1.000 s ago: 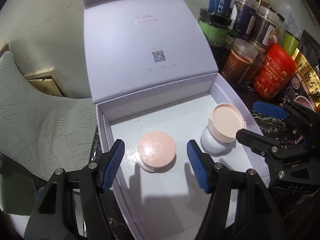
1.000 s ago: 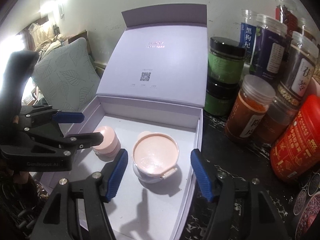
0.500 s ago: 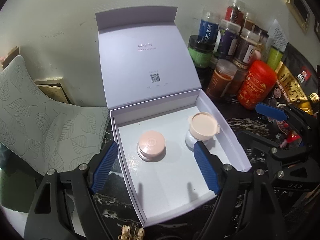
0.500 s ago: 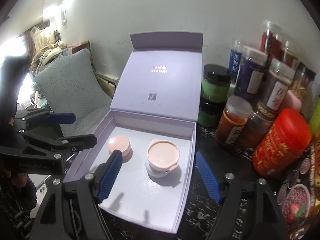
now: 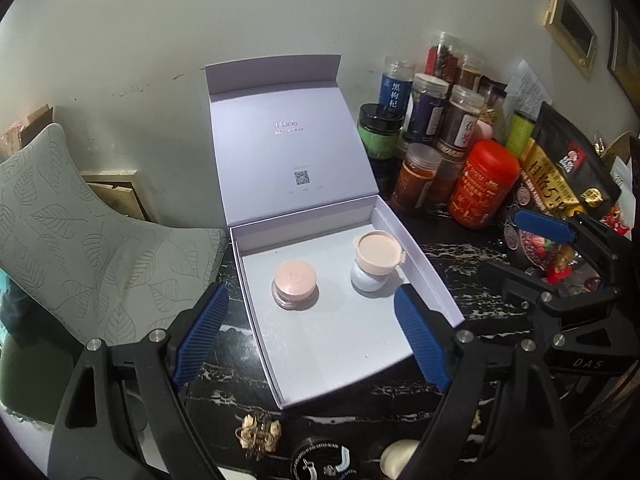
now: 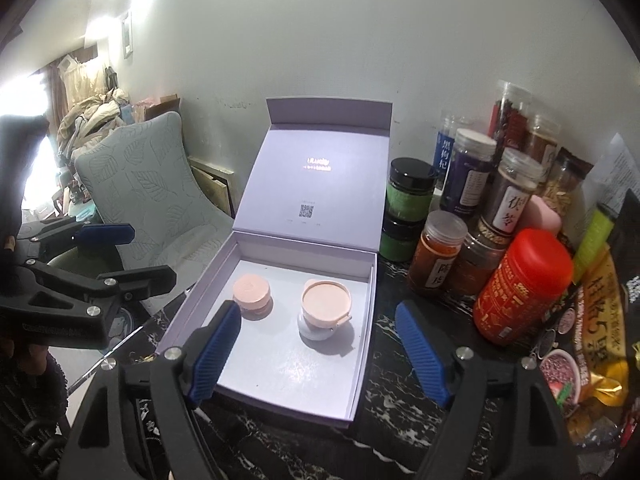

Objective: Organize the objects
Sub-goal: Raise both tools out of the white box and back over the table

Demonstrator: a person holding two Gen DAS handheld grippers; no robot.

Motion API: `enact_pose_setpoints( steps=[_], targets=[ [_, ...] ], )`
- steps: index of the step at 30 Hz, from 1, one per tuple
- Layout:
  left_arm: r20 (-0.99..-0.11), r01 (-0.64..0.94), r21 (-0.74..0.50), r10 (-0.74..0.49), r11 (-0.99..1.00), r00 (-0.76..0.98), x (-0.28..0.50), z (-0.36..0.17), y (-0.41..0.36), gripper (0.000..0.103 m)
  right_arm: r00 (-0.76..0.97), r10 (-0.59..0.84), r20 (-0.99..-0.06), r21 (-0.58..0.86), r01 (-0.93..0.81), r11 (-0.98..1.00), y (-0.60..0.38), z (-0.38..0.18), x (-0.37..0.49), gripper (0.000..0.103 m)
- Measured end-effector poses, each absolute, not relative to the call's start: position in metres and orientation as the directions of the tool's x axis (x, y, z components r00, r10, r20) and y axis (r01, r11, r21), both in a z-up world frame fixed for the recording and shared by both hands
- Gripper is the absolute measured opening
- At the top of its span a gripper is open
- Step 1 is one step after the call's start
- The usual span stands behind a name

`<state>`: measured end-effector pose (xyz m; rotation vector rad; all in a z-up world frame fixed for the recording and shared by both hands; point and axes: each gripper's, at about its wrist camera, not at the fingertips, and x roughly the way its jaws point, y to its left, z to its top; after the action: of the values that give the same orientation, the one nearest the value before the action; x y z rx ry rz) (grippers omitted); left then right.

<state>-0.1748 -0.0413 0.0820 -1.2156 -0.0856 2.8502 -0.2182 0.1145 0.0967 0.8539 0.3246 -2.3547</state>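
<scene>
- Two small jars sit inside the open lilac box (image 5: 352, 344) on your dark marbled worktop (image 5: 472, 248): a pink-lidded jar (image 5: 294, 282) toward the left and a pale jar with a peach cap (image 5: 376, 258) toward the right, apart from each other and from the box walls.
- Both stand upright on the box floor, in its back half. I judge that this leaves the front of the floor free for further items, if more are to go in.
- The box lid (image 5: 288, 140) stands propped back toward the wall, so the interior is fully open to reach from above.
- Your left tool (image 5: 308, 336) holds nothing. Its jaws are opening, and the blue pads stand on either side of the box front with no item pressed between them.
- Your right tool (image 6: 318, 354) is likewise empty. Its jaws are opening, and the peach-capped jar shows in the gap but well beyond the pads, untouched.
- Both tools point steeply down at the box from above and in front, side by side. Each shows at the edge of the other's view.
- A crowd of food jars, among them a red canister (image 6: 524, 284), stands just right of the box. A leaf-patterned cushion (image 5: 80, 240) lies to its left.
- Small loose objects lie on the worktop in front of the box. I judge that these may be next to sort.
</scene>
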Motion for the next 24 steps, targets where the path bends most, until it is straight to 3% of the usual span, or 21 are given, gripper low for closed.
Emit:
enact_pose_setpoints(
  steps=[24],
  targets=[
    [-0.673,0.002,-0.058,0.037,-0.998,-0.739,-0.094,0.113,-0.041,0.093,-0.657,-0.446,-0.608,-0.053,0.594,-0.802,0.131,0.125,-0.144,0.086]
  ],
)
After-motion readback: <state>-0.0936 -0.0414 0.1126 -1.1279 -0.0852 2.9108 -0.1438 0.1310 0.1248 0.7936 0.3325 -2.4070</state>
